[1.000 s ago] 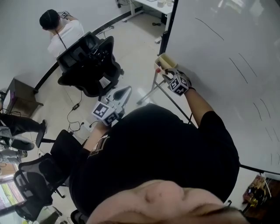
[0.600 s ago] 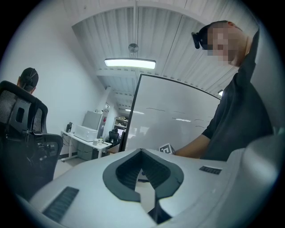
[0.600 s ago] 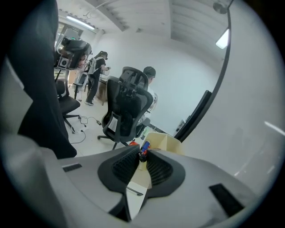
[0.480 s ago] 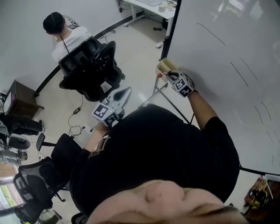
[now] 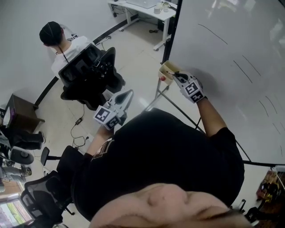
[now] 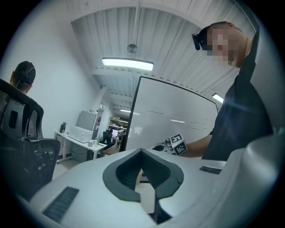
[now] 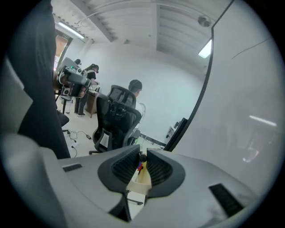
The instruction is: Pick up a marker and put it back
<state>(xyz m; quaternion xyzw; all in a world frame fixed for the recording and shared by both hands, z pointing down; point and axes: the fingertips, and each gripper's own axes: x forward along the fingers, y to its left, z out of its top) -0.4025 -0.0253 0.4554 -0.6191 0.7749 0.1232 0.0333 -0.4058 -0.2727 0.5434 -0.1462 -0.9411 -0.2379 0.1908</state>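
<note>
A cream marker tray (image 5: 167, 67) hangs at the left edge of the whiteboard (image 5: 231, 53). My right gripper (image 5: 174, 75) is just above it, by the board. Its jaws have just been closing, and a dark marker (image 7: 141, 156) is pinched between the tips. In the right gripper view the tray (image 7: 144, 179) lies below the jaws, and a red and blue marker (image 7: 140, 167) rests in it. My left gripper (image 5: 127, 94) is held out to the left, away from the board. In its own view the left gripper (image 6: 141, 152) is shut with nothing in it.
A black office chair (image 5: 91, 71) stands on the floor to the left, with a seated person (image 5: 60, 38) behind it. A white desk (image 5: 142, 5) is at the far end. More chairs (image 5: 40, 200) and cables (image 5: 80, 129) are at the lower left.
My right gripper has risen from inside the tray to just above it, along the board, with the marker. The left gripper has hardly moved.
</note>
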